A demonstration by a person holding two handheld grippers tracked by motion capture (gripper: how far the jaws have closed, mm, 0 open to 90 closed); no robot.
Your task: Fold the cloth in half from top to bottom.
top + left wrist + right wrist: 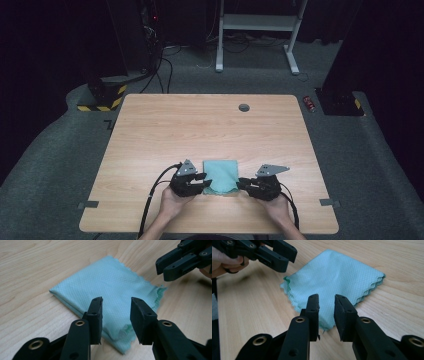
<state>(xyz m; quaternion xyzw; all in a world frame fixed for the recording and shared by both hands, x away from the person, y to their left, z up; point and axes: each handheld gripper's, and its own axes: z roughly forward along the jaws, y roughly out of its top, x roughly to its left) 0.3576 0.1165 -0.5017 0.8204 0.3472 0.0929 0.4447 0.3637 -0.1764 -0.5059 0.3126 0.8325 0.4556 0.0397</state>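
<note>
1. Lying flat on the wooden table [200, 125], the folded teal cloth [220, 176] sat low-centre in the high view, between the two grippers.
2. Left gripper [199, 185] was at the cloth's left edge in that view, right gripper [243, 184] at its right edge, both held in the person's hands coming in from the bottom of the frame.
3. Left gripper view: cloth [110, 287] filled the middle of the frame; the left gripper [116, 315] had its jaws apart with a clear gap, tips over the cloth's near corner, pads not pressing on it.
4. Same view, upper right: the right gripper [166, 267] hovered just beyond the cloth's far frayed corner.
5. Right gripper view: cloth [337, 277] centre frame, zigzag edge at the right side; right gripper [327, 315] jaws apart, narrower gap, tips over the near corner, nothing clamped.
6. Same view, upper left: the left gripper [284, 258] just beside the cloth's far corner.
7. Cloth looked folded into several layers, stacked edges visible along its right side in the right gripper view.
</note>
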